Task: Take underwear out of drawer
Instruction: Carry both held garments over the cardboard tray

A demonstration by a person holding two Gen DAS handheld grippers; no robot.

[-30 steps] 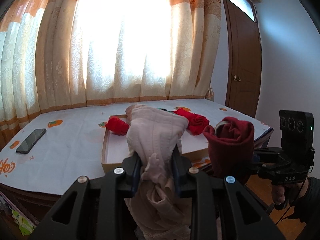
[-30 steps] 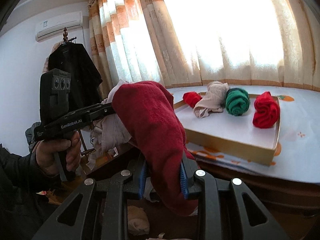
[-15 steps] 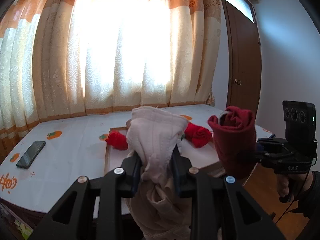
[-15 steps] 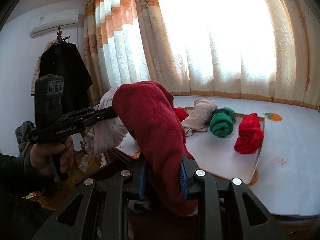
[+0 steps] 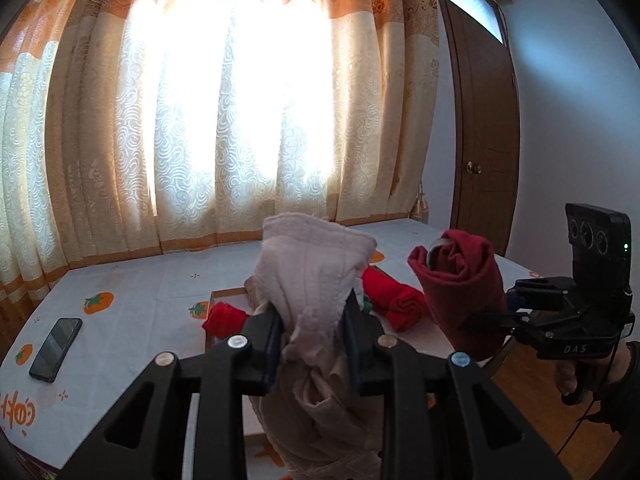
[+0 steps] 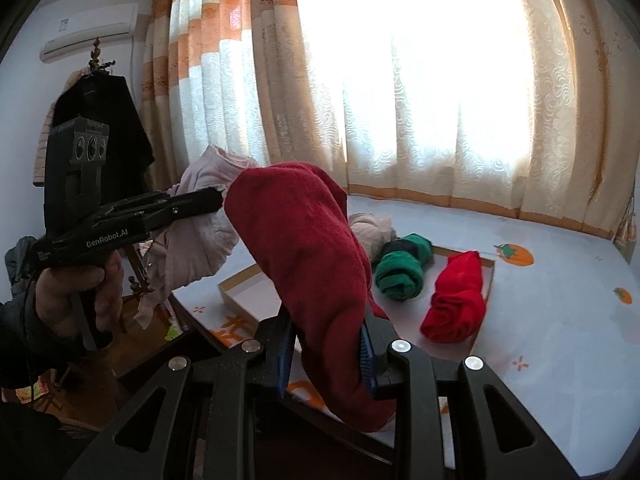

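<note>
My left gripper [image 5: 314, 320] is shut on a pale pink rolled underwear [image 5: 316, 268] and holds it up in the air above the table edge; it also shows in the right wrist view [image 6: 200, 236]. My right gripper [image 6: 326, 344] is shut on a dark red rolled underwear [image 6: 308, 248], also lifted; it appears at the right of the left wrist view [image 5: 460, 280]. The two grippers are side by side. The drawer itself is not visible.
A shallow cardboard tray [image 6: 486, 292] on the table holds a green roll [image 6: 402, 268], a bright red roll [image 6: 458, 300] and a beige piece [image 6: 372, 228]. A phone [image 5: 56, 344] lies on the patterned tablecloth [image 5: 132, 312]. Curtains behind, door [image 5: 480, 140] at right.
Both grippers have risen and moved forward over the table with their rolls still held. The tray now appears lower and nearer in both views.
</note>
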